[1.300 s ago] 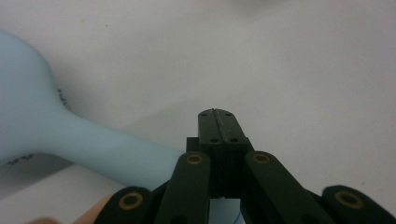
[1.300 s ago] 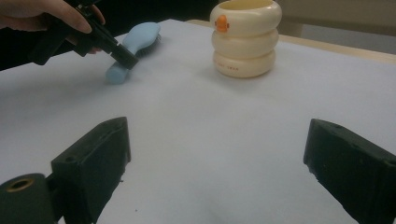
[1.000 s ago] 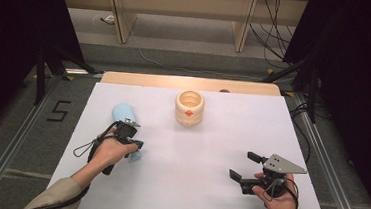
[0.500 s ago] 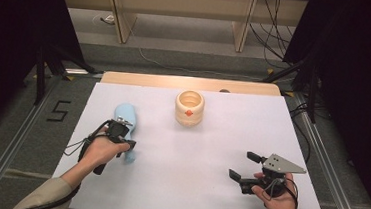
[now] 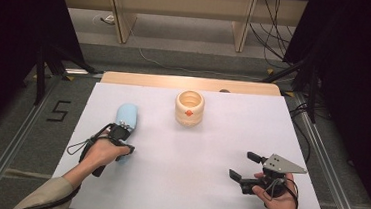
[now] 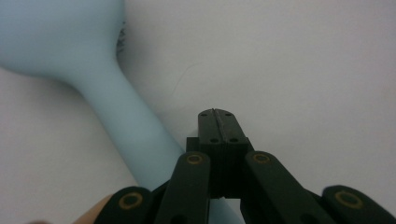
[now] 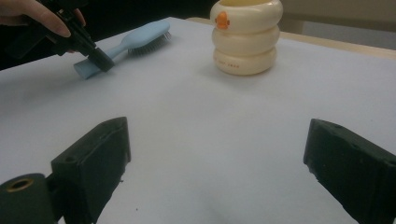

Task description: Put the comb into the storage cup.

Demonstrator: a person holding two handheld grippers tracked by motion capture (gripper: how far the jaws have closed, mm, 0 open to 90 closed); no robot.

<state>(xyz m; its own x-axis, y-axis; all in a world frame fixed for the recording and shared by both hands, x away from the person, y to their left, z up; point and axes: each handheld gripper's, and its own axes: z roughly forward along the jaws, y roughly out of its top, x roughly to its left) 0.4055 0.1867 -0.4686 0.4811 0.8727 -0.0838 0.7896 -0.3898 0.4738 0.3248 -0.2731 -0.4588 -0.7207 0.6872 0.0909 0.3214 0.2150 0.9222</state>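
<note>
Overhead, the light blue hairbrush (image 5: pixel 125 118) lay flat on the white worktop (image 5: pixel 205 151), well to the left of the cream ringed pot (image 5: pixel 189 108) and slightly nearer the person. Its head pointed away from the person; its handle ran back under the left gripper (image 5: pixel 118 138).

Left gripper: fingers closed flush against each other, nothing between them. In the left gripper view the brush handle (image 6: pixel 135 130) passed just beside and below the shut fingers (image 6: pixel 215 135), not clamped. From the right gripper view, the tips of that gripper (image 7: pixel 95 58) sat on or just over the handle end; contact could not be settled. The person's left hand (image 5: pixel 103 151) wrapped the gripper body.

Right gripper (image 5: pixel 242 170): held well to the right of the pot and nearer the person, low over bare worktop, fingers spread wide and holding nothing. Its own view showed the two fingers (image 7: pixel 93 158) far apart, with the pot (image 7: pixel 246 37) ahead and the brush (image 7: pixel 126 44) to the pot's left, bristles turned toward the pot.

Pot upright, orange mark on its front.
</note>
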